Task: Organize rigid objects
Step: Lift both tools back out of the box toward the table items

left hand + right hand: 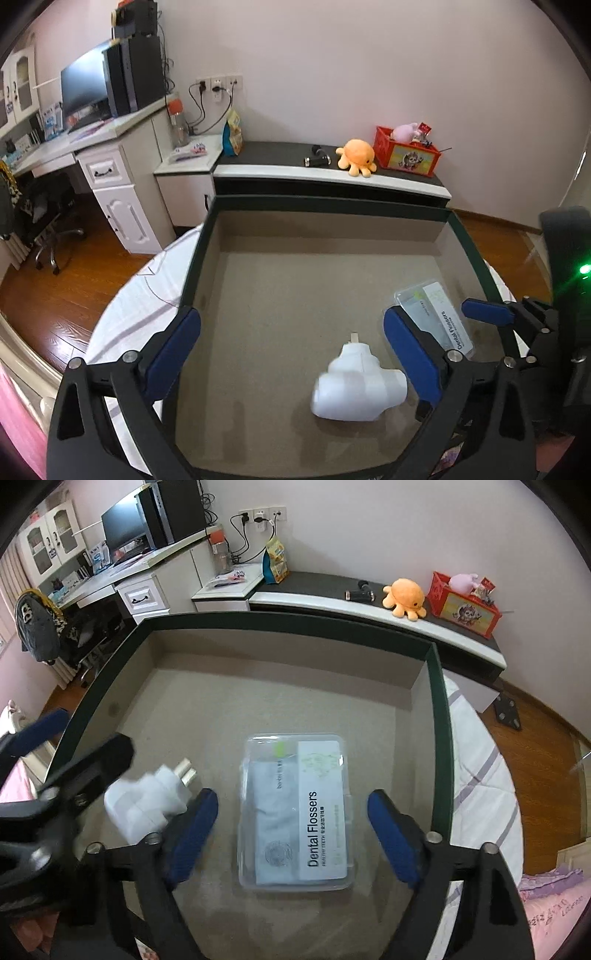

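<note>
White plug adapter [357, 387] lies between the spread left gripper [291, 354]; right gripper [290, 836] gapes around the floss box [295, 812].

Carrier: an open box [439, 738] with a dark green rim and a beige felt-like floor – it holds both things.
Under the box: a white sheet with faint stripes [480, 775].
On the box floor, left: a white plug adapter [356, 387] lying on its side – metal prongs toward the far wall.
On the box floor, right: a clear plastic case labelled "Dental Flossers" [295, 812], lying flat, label up.
Relation: adapter and case near each other, not touching.
</note>
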`<action>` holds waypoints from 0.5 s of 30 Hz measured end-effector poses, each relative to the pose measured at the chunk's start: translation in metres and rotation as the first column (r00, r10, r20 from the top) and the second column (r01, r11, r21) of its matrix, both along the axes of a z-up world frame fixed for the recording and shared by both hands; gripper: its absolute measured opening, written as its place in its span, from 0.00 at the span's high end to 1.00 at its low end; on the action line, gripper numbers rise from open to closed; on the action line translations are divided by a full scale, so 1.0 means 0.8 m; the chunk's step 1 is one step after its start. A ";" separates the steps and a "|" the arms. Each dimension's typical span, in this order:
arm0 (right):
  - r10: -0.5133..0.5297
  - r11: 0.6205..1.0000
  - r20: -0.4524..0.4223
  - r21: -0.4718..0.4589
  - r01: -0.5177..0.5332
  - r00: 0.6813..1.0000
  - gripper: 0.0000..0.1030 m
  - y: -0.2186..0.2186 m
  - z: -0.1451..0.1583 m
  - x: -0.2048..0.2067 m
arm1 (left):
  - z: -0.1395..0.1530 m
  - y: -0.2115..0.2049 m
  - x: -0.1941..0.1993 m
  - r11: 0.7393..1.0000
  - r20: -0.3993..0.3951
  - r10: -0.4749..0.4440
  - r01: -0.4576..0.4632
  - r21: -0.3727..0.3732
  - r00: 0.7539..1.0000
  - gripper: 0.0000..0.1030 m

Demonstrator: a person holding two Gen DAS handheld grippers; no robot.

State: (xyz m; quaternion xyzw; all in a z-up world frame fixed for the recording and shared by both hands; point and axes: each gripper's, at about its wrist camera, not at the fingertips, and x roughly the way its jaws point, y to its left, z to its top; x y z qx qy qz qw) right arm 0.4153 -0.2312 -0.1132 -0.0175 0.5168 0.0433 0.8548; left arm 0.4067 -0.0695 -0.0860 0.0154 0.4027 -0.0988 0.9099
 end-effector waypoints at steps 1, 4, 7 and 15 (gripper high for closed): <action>0.004 1.000 -0.002 0.003 -0.004 1.000 0.16 0.001 0.001 0.000 | 0.003 0.001 -0.003 1.000 0.007 0.006 -0.006 0.005 1.000 0.00; -0.002 1.000 0.012 0.024 0.002 1.000 0.01 0.001 0.005 -0.006 | 0.014 0.011 -0.013 0.999 0.021 0.033 -0.033 0.003 0.999 0.00; -0.019 0.999 0.057 0.049 0.016 0.998 0.00 0.000 0.019 -0.021 | 0.032 0.023 -0.032 0.999 0.062 0.053 -0.052 -0.009 0.997 0.00; -0.058 0.997 0.173 0.065 0.047 0.983 0.00 0.006 0.063 -0.080 | 0.075 0.049 -0.107 0.995 0.176 0.100 -0.101 -0.007 0.979 0.00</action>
